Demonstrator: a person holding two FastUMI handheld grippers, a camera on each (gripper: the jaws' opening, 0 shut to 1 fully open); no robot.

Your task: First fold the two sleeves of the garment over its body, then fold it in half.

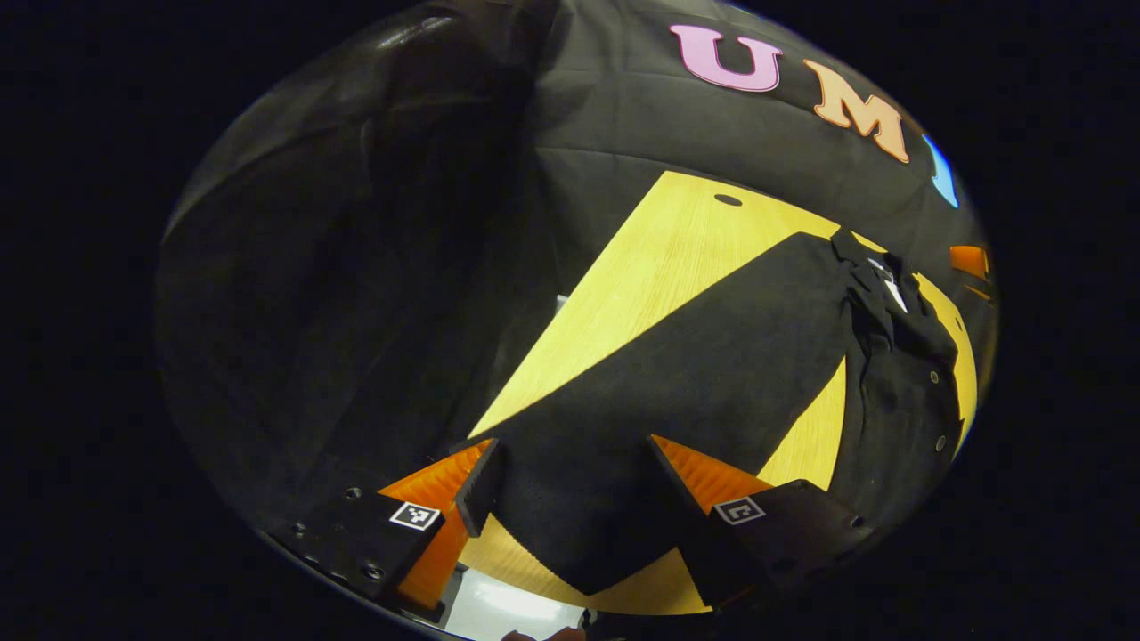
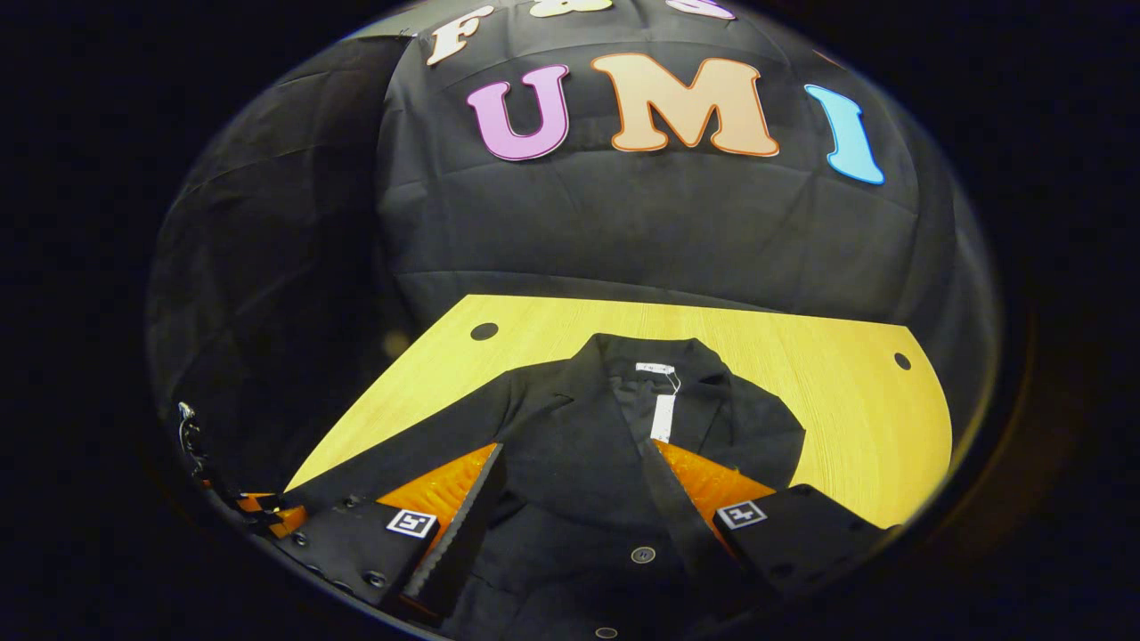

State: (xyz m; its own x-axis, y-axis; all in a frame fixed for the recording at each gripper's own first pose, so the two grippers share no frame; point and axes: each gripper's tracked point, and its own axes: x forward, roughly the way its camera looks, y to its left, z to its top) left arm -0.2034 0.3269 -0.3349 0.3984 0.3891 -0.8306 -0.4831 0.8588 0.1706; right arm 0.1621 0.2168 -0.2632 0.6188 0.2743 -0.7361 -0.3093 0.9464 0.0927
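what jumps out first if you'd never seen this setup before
The black jacket spread on the bright yellow wooden table grabs the eye, its collar toward the booth wall with a white tag hanging at the neck. In the left gripper view, one sleeve stretches across the tabletop. The right gripper and the left gripper both stand open over the cloth, orange fingers vivid against the black.

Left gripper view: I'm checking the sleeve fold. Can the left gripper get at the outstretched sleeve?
Probably yes: the left gripper is open with the sleeve lying flat on the table between its fingers, and nothing lies over it.
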